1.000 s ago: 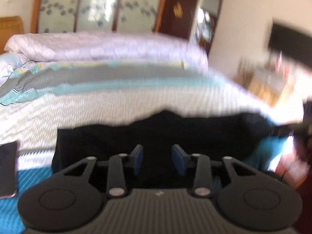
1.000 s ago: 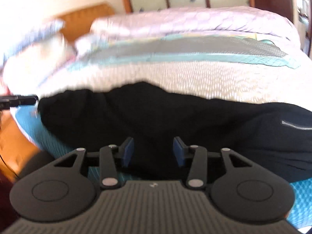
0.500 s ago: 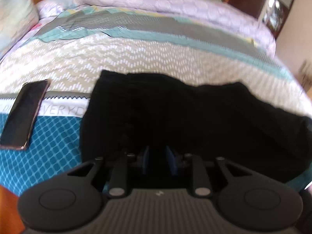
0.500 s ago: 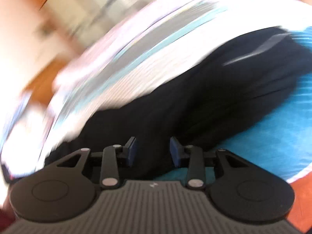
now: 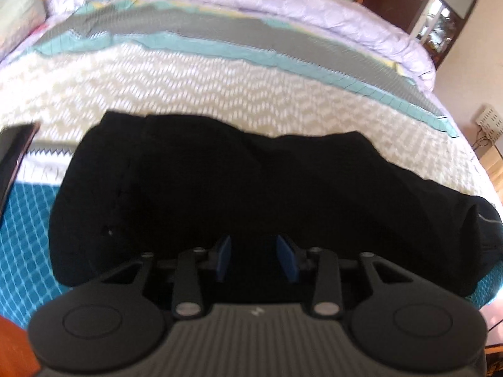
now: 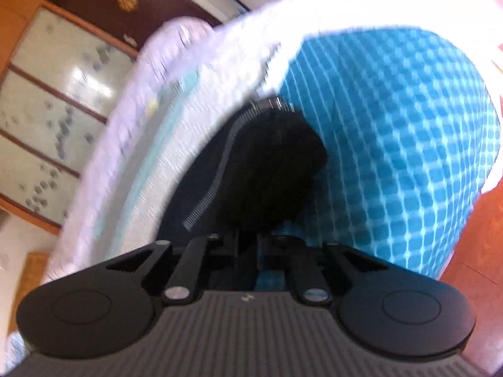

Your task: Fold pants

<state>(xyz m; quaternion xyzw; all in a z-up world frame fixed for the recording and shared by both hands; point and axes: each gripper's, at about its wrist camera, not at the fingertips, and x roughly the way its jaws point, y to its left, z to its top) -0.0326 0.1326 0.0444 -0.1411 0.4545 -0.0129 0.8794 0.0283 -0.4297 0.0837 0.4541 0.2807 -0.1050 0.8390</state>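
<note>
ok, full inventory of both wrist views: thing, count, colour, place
pants: 1, black with a pale zipper strip, lying across the near part of the bed
bedspread: 1, beige-white zigzag, grey and mint bands, blue check at near edge; covers the bed
quilt: 1, pale lilac, bunched along the far side of the bed
phone: 1, dark, on the bed left of the pants, cut off by the frame
wardrobe doors: several panels, frosted with wood frames, beyond the bed
left gripper: 1, black with blue pads, open, over the pants' near edge
right gripper: 1, black, jaws close together at the pants' end; grip unclear
</note>
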